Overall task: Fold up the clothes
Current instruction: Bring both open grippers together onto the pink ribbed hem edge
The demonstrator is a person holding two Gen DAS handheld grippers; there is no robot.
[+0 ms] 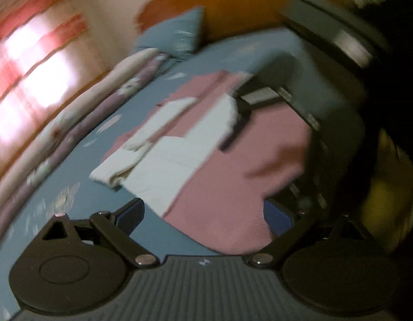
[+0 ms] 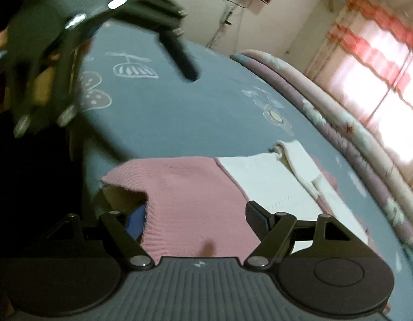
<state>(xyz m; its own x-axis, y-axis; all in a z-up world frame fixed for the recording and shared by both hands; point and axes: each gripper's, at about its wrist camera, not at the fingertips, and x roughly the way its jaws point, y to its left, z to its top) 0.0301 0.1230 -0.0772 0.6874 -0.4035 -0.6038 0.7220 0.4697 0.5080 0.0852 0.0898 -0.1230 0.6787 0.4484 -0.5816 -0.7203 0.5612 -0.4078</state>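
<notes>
Bed (image 1: 72, 165); pink-white garment (image 1: 233, 176) blurred, edge hidden.

Open bed sheet (image 2: 158, 112) is left beyond the pink-and-white garment (image 2: 195, 203); passage toward the window is blocked by rolled quilts (image 2: 348, 123).

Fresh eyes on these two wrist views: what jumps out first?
The pink and white garment lying on the blue bedsheet grabs the eye, filling the middle of both views. Both grippers are wide open around its near edge: the left gripper and the right gripper. The bright window with red-striped curtains glares at the side, beyond a rolled floral quilt; the left view is motion-blurred.
</notes>
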